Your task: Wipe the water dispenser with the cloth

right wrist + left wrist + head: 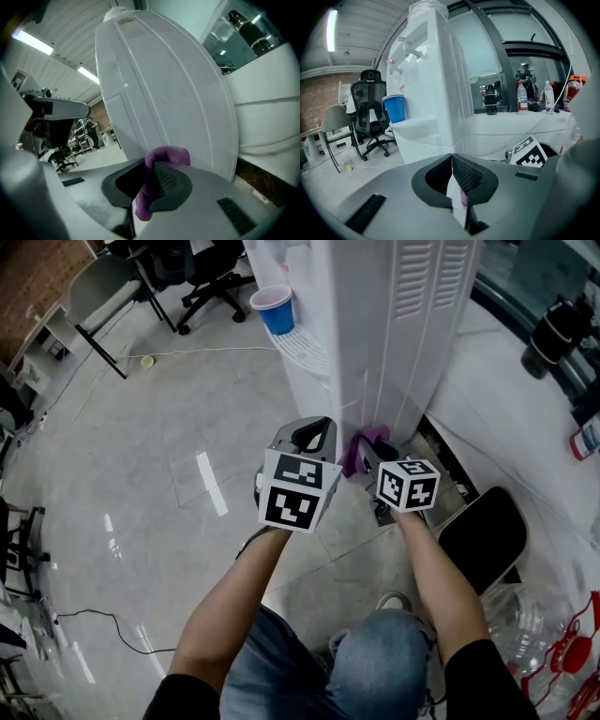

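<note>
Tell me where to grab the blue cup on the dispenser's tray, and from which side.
Grip the blue cup across its side wall, about mid-height, jaws level, coming from the open floor side. It stands upright on the tray with the dispenser body behind it and the taps above, so top and back look blocked.

Cloth (362, 446) purple. Water dispenser (375, 334) white. Cup (276, 311) blue, white rim. Floor (178, 484) pale grey, glossy tiles. Office chair (202, 277) black.

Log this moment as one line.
right tongs: shut on purple cloth, at water dispenser lower side | left tongs: shut, empty, alongside
</note>
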`<state>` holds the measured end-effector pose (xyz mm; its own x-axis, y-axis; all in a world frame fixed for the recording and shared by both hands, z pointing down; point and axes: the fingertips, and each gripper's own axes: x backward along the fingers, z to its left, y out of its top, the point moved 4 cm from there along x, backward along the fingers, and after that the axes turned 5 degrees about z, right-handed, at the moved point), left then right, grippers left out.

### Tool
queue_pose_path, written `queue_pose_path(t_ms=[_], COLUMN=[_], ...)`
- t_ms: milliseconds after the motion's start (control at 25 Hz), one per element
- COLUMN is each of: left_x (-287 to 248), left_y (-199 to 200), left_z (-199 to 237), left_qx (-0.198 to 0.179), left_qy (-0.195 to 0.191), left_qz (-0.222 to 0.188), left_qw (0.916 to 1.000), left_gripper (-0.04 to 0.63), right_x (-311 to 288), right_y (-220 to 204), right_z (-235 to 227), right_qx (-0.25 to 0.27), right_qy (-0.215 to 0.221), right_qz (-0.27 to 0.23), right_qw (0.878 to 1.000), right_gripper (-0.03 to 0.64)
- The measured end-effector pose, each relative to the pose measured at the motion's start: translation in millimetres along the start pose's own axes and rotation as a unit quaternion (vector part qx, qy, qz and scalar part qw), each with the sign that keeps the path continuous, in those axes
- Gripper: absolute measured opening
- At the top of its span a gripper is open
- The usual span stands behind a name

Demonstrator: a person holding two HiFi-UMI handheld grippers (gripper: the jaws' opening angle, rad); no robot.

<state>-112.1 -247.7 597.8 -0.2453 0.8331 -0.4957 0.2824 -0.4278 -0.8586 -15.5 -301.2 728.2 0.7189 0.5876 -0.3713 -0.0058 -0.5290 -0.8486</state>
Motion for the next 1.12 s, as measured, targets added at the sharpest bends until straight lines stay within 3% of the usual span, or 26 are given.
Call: queue_pose_path(t_ms=[200, 400, 800, 1120], left_x=[-3.0, 4.8, 53.5, 114.5], left_y=[1.5, 26.5, 129.0, 248.6], left_z=[-1.7, -3.9, 8.1, 21.0], left_qx=[0.001, 0.007, 0.037, 0.060], left_qy=[0.000, -0.005, -0.006, -0.002], left_qz=[-0.001, 0.000, 0.031, 0.048], left_qw=[1.0000, 1.0000, 0.9988, 0.9970], left_gripper=[0.026, 0.026, 0.026, 0.026], right_x=[-1.5, 24.7, 97.9, 168.4], right_y=[-7.9, 22.8, 152.3, 285.6], right_z=[-3.6, 7.0, 49.8, 98.0], right_qx=[0.002, 0.016, 0.034, 0.044], right_qy=[0.000, -0.006, -0.007, -0.001], right_qz=[0.017, 0.012, 0.021, 0.034], right_qw=[1.000, 1.000, 0.999, 0.998], right_gripper=[0.032, 0.032, 0.032, 0.032])
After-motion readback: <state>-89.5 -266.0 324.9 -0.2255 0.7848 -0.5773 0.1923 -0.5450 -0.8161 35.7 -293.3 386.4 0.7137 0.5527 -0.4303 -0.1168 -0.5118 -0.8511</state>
